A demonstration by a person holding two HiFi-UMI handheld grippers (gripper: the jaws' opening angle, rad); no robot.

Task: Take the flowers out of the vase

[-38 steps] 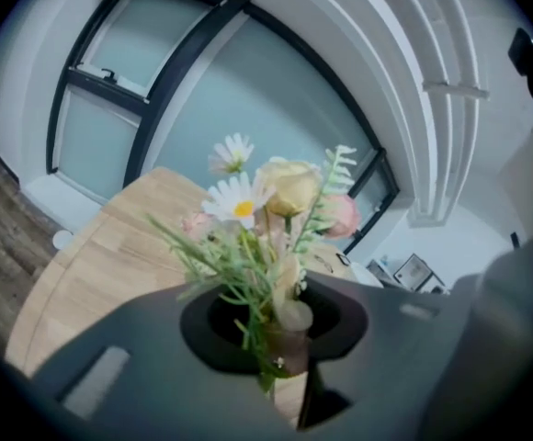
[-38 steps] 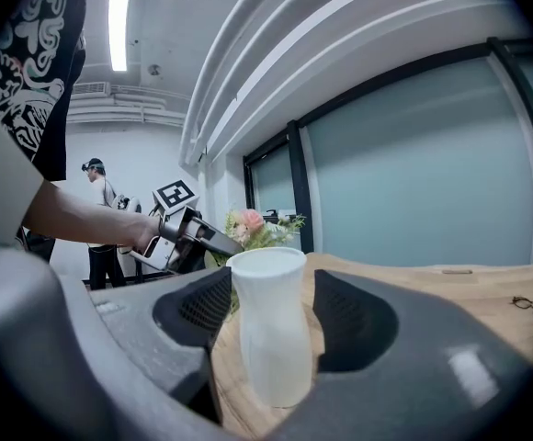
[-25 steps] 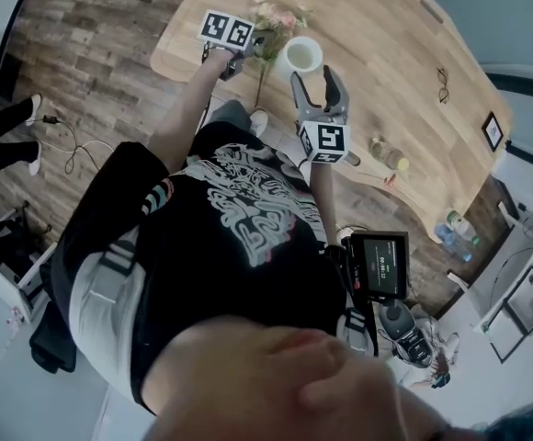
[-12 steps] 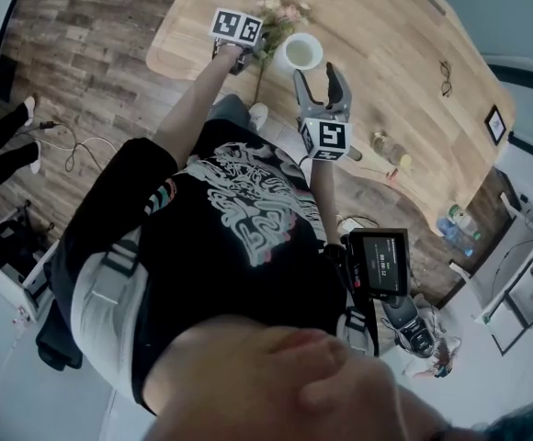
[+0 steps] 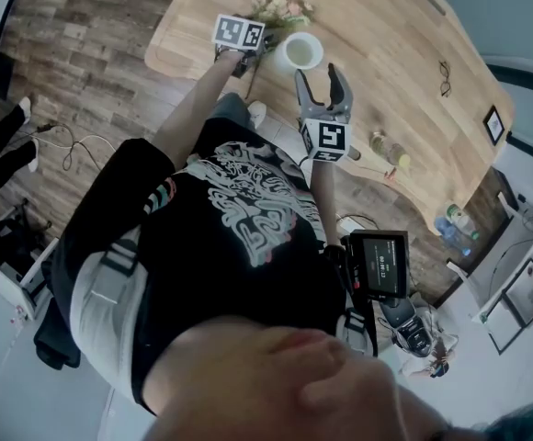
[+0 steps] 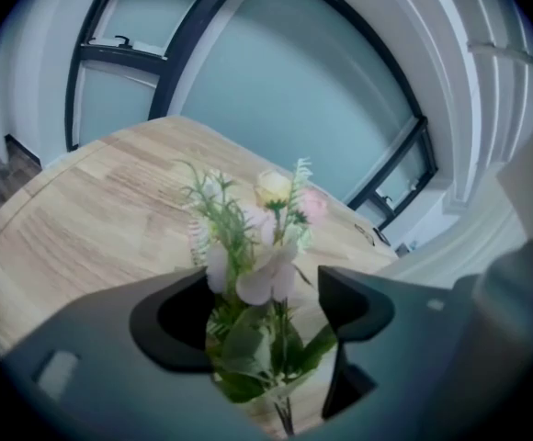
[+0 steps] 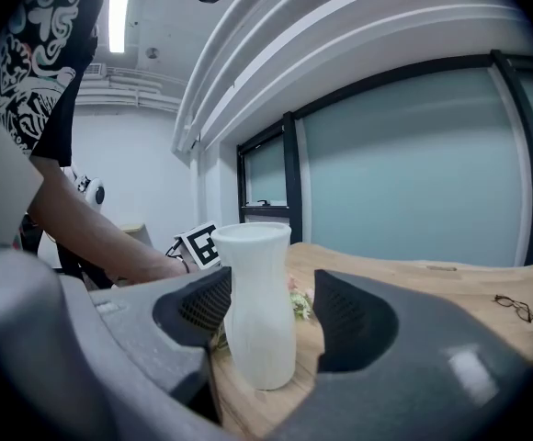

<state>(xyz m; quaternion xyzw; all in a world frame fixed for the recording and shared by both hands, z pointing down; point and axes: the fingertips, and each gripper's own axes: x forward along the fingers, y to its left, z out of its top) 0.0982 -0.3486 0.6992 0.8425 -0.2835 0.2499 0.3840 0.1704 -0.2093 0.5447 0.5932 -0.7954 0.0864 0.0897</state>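
Flowers (image 5: 280, 7), a soft bunch of pale pink and cream blossoms with feathery green sprigs and broad leaves, lie out of the vase on the table (image 5: 386, 53), blossoms pointing away from the person. The left gripper (image 5: 254, 51) is at their thin stems. Its jaws have just been opening and now stand wide, with the leaves between them but not pressed.

Just beside the bunch stands the vase (image 5: 303, 52), white, matte, narrow at the neck and flared at the rim, upright and empty. The right gripper (image 5: 320, 73) points at it with its jaws spread and holds nothing.

The table is pale wood with a long grain and a curved edge, over a darker plank floor (image 5: 92, 35).

Only the left gripper view shows the flowers (image 6: 262, 255) close between its dark, smooth jaws. Only the right gripper view shows the vase (image 7: 255, 306) side-on between ribbed pads, with a pair of glasses (image 7: 515, 309) lying well apart on the tabletop.
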